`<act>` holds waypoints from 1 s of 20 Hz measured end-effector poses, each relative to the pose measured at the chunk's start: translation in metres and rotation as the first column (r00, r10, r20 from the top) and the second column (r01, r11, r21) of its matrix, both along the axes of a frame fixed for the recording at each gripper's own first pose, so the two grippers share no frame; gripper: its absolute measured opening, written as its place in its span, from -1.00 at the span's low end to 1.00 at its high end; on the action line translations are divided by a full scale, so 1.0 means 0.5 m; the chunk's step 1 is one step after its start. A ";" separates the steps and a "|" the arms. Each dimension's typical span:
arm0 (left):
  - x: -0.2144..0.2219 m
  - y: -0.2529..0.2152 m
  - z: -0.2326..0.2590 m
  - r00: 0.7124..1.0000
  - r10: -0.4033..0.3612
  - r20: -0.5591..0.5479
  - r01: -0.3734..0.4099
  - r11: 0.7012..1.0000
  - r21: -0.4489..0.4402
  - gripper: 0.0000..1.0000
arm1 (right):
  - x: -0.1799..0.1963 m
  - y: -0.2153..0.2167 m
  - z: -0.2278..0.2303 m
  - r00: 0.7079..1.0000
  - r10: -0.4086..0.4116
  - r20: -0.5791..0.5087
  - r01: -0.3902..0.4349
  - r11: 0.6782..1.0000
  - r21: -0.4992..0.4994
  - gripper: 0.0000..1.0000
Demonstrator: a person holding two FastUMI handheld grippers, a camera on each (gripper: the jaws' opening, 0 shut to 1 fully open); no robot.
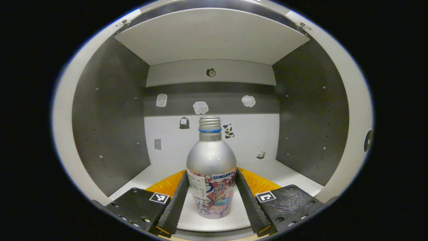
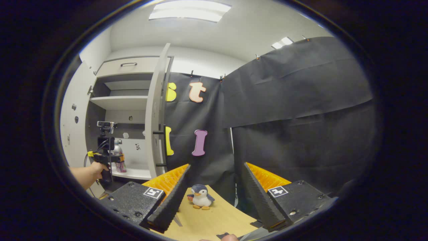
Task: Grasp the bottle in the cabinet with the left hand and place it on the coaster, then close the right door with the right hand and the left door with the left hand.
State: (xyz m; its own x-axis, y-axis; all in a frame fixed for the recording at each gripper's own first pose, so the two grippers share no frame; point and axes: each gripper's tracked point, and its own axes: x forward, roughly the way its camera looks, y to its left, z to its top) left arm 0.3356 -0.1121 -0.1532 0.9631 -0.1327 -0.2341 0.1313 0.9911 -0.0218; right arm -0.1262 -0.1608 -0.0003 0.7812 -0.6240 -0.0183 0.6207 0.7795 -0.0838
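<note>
Left gripper view has the left gripper (image 1: 211, 197) spread around the bottle (image 1: 211, 174) on the cabinet floor (image 1: 284, 174) — ungrasped — while the right gripper (image 2: 214, 197) waits gaping, both doors unclosed.

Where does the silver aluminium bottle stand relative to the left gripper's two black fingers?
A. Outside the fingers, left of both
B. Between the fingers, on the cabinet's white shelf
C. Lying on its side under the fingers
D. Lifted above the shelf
B: in the left gripper view, the silver aluminium bottle stands upright on the white shelf, with one of the left gripper's black fingers on each side.

cabinet shelf (image 1: 287, 174), bottle (image 1: 211, 167) standing on it
</note>
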 end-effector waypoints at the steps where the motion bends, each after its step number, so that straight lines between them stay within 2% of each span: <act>1: -0.007 0.003 0.005 1.000 0.004 0.003 -0.004 1.000 -0.015 0.66 | 0.002 0.001 -0.001 1.000 0.008 0.000 -0.008 1.000 0.006 0.92; 2: -0.018 0.003 0.009 1.000 -0.003 0.004 0.003 1.000 -0.028 0.64 | 0.007 0.003 -0.005 1.000 0.025 0.000 -0.025 1.000 0.017 0.96; 4: -0.043 0.009 0.019 1.000 -0.006 0.019 0.006 1.000 -0.022 0.54 | 0.016 0.010 -0.007 0.998 0.060 0.005 -0.060 0.998 0.035 0.92; 5: -0.056 0.010 0.027 1.000 -0.008 0.027 0.009 1.000 -0.015 0.63 | 0.020 0.011 -0.005 0.997 0.075 0.008 -0.075 0.996 0.038 0.92; 6: -0.075 0.012 0.033 0.999 -0.011 0.034 0.012 1.000 -0.014 0.63 | 0.026 0.009 -0.007 0.996 0.086 0.010 -0.087 0.995 0.041 0.97; 9: -0.124 0.013 0.044 0.999 -0.009 0.051 0.010 1.000 -0.021 0.55 | 0.035 0.015 -0.010 0.992 0.127 0.007 -0.127 0.991 0.046 0.92; 13: -0.195 0.015 0.050 0.997 -0.011 0.075 0.011 1.000 0.006 0.62 | 0.044 0.028 -0.021 0.983 0.185 0.003 -0.185 0.981 0.060 0.97; 16: -0.262 0.024 0.047 0.996 0.002 0.092 -0.003 1.000 0.007 0.62 | 0.067 0.035 -0.028 0.969 0.246 -0.015 -0.244 0.968 0.058 0.92; 18: -0.305 0.027 0.038 0.995 0.003 0.098 -0.003 1.000 0.005 0.62 | 0.080 0.036 -0.019 0.960 0.278 -0.019 -0.277 0.960 0.046 0.97; 20: -0.339 0.040 0.025 0.996 0.015 0.084 -0.016 1.000 0.009 0.54 | 0.093 0.046 -0.019 0.951 0.309 -0.019 -0.308 0.950 0.048 0.93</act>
